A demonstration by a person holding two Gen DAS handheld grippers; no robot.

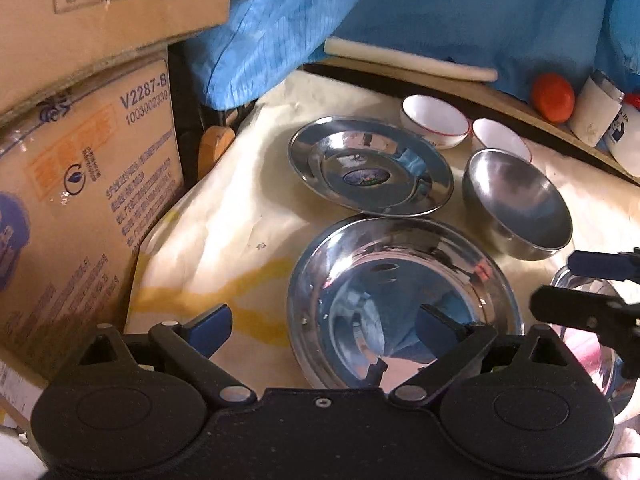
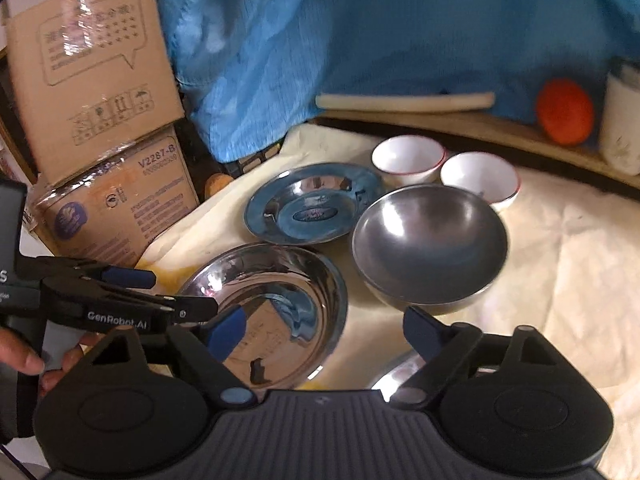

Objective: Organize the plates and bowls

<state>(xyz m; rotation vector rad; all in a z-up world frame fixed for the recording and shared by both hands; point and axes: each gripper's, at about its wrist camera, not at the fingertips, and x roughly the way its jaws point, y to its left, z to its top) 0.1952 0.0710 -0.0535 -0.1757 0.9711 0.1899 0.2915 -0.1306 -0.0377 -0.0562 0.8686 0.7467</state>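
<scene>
On the cream cloth (image 1: 224, 216) lie a large steel plate (image 1: 400, 300) close to me and, behind it, a steel plate with a sticker (image 1: 370, 166). A steel bowl (image 1: 516, 204) sits to the right, with two white bowls (image 1: 434, 120) (image 1: 500, 138) behind it. My left gripper (image 1: 324, 328) is open, one finger over the cloth and the other over the near plate. My right gripper (image 2: 323, 332) is open above the near plate (image 2: 272, 312) and the edge of another steel dish (image 2: 396, 376), just short of the steel bowl (image 2: 430, 244). Neither holds anything.
Stacked cardboard boxes (image 1: 80, 160) wall off the left side. Blue fabric (image 2: 360, 40) hangs behind. A wooden ledge (image 2: 460, 122) at the back carries a white roll (image 2: 404, 102), an orange fruit (image 2: 564, 112) and white containers (image 2: 620, 128). A hand (image 2: 24, 360) holds the left gripper.
</scene>
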